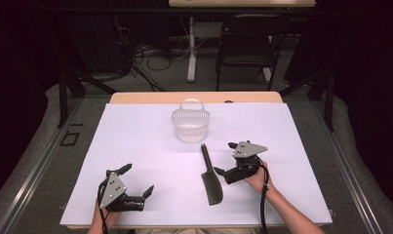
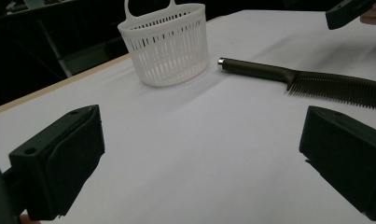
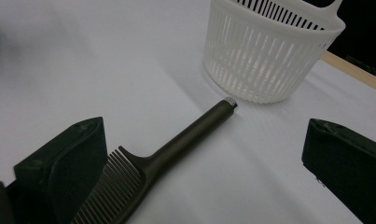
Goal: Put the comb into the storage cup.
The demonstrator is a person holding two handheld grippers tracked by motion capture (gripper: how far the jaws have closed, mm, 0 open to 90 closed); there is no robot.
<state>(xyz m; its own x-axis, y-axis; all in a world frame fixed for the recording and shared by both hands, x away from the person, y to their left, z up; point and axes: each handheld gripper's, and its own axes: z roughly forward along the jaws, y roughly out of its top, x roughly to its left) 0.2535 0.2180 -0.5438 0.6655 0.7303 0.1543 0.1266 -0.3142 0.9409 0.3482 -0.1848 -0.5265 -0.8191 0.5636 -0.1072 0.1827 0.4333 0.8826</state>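
A dark comb (image 1: 211, 178) lies flat on the white sheet, handle toward a white slotted basket (image 1: 190, 124) that stands upright at the table's middle back. My right gripper (image 1: 225, 157) is open just right of the comb's handle, apart from it. My left gripper (image 1: 138, 179) is open near the front left, with nothing between its jaws. In the left gripper view the left gripper (image 2: 202, 126) faces the basket (image 2: 169, 44) and the comb (image 2: 311, 79). In the right gripper view the right gripper (image 3: 204, 140) straddles the comb (image 3: 176, 142), with the basket (image 3: 269, 56) beyond.
A white sheet (image 1: 135, 131) covers the table, with a wooden edge (image 1: 150, 97) bare at the back. A black chair (image 1: 252, 44) and floor cables stand beyond the table. The other gripper's jaw (image 2: 349, 11) shows at the top right of the left gripper view.
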